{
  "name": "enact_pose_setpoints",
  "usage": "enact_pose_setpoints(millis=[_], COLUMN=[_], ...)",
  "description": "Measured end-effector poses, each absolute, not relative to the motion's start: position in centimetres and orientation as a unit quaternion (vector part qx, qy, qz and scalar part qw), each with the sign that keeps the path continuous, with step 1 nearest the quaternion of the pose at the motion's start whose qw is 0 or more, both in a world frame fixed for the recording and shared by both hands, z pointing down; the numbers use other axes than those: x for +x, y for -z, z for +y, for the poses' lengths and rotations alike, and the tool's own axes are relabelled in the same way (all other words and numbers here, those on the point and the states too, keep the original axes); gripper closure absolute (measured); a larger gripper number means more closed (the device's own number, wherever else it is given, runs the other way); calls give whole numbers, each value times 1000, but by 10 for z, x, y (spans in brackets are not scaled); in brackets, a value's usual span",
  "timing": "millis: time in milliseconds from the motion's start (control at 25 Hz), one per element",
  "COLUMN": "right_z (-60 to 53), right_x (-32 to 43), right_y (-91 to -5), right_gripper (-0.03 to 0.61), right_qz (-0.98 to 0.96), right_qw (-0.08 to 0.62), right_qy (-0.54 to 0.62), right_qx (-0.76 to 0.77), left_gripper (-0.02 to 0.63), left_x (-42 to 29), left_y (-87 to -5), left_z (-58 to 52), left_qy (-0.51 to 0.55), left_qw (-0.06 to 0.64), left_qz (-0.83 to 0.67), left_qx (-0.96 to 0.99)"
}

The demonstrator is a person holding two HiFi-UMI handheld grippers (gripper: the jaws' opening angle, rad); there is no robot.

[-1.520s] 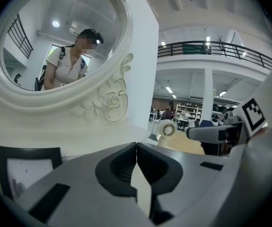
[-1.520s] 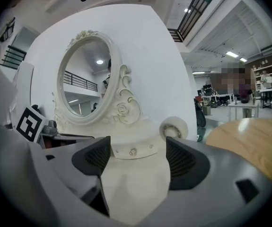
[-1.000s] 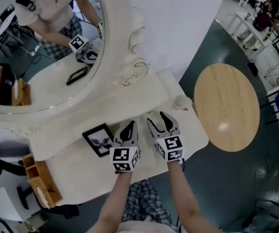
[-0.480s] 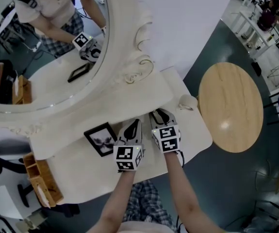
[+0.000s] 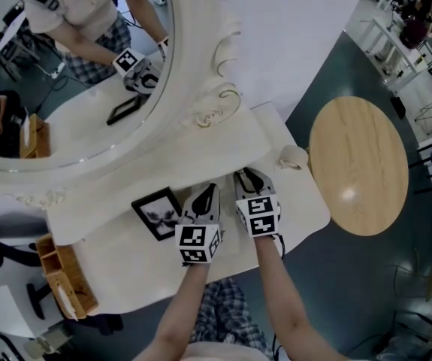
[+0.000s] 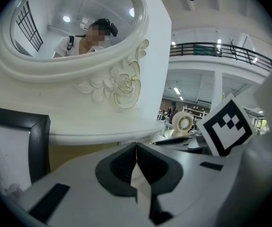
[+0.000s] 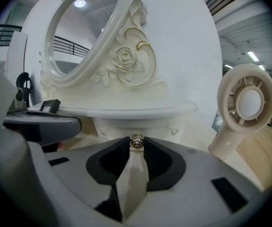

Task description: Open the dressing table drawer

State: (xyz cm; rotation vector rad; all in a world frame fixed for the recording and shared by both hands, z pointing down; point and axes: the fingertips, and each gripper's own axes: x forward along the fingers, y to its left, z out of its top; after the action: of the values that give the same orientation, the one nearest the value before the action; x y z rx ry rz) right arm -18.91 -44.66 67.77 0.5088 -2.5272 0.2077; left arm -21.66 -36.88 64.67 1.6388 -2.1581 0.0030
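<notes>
White dressing-table counter [image 5: 125, 262] carries a shelf [image 5: 200, 149] below the mirror [image 5: 65, 89]; under it sits the drawer [image 7: 136, 126]. At its front the right gripper [image 5: 247, 179] is closing its jaws on the drawer knob [image 7: 136, 141], which sits between the tips. Just beside, the left gripper [image 5: 206, 194] has its jaws together, empty.

In the head view, the right gripper [image 5: 250, 179] has slid a little way up the frame from just right of centre. Its jaws stood wide apart a second ago and have now drawn nearly together. They are closing on the small metal drawer knob [image 7: 136, 141] (plain at the centre of the right gripper view), which sits between their tips and looks to touch both. The whole scene has also drifted slightly to the right of the frame.
</notes>
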Motion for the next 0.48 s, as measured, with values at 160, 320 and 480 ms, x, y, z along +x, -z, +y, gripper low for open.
enact_pose_setpoints(millis=[160,320,480], right_z=[-442,-437,-432], right_x=[-179,-169,-158], right_y=[-680,-678,-678], right_gripper=[471,471,471], right_qz=[-938,-938,-937], right_qw=[274,271,270], right_qy=[-82,-84,-89], right_qx=[193,198,203], left_gripper=[586,586,586], left_x=[-215,-214,-212], left_y=[-648,-649,-649], left_z=[-366,-362,-359], left_qy=[0,-3,-3], left_qw=[216,220,221], left_qz=[-779,-780,-782], left_qx=[589,585,582])
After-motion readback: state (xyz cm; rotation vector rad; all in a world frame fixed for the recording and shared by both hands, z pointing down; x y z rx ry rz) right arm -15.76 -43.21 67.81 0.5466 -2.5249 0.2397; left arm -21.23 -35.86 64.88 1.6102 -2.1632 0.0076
